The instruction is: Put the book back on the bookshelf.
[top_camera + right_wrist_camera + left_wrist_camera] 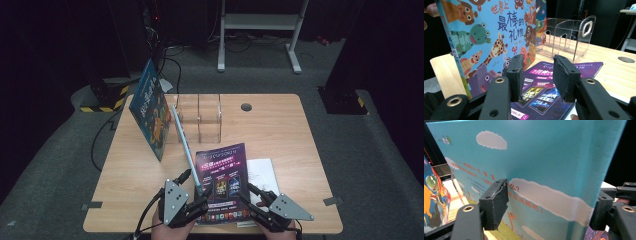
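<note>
the left gripper [192,186] stands at the near end of the thin blue picture book [186,147], which stands on edge just left of the purple magazine [222,182]. its jaws straddle the book, whether pressing i cannot tell. the right gripper [248,192] hovers unclenched over the magazine.

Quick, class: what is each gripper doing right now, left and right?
Left gripper: open, jaws straddling the upright blue book, not clamped.
Right gripper: open, empty, over the purple booklet.
</note>
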A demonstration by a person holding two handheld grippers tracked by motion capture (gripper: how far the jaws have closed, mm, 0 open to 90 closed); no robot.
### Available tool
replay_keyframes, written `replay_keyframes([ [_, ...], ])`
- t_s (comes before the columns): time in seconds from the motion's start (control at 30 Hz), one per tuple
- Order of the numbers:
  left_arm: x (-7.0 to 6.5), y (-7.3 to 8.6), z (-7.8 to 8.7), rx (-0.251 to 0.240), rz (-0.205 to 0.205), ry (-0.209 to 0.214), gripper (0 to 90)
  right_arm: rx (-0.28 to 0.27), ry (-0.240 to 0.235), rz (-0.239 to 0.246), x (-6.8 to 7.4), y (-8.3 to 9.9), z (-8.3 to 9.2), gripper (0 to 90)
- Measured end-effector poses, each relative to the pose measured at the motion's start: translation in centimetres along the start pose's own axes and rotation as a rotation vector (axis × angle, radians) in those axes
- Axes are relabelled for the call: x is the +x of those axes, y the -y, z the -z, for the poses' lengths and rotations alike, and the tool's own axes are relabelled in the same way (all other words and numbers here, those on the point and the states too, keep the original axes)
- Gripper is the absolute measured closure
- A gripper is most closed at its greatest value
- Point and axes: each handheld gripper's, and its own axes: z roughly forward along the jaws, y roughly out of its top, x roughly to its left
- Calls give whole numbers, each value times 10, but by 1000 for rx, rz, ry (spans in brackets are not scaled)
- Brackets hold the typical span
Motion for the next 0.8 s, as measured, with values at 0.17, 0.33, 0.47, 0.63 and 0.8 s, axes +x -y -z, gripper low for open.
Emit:
replay_keyframes([
  [0.17,3,2,4,-5,-5,-14,338,2,-1,1,0,1,-1,600],
  [0.33,7,3,9,-7,-13,-34,375,6,-3,1,1,1,-2,600],
  [0.47,12,4,14,-5,-20,-47,420,8,-2,-5,0,1,-1,600],
  [0.63,21,7,19,2,1,-55,508,12,-2,-2,2,2,-2,600],
  [0.8,33,11,25,1,45,-91,633,14,-2,2,2,2,-2,601],
])
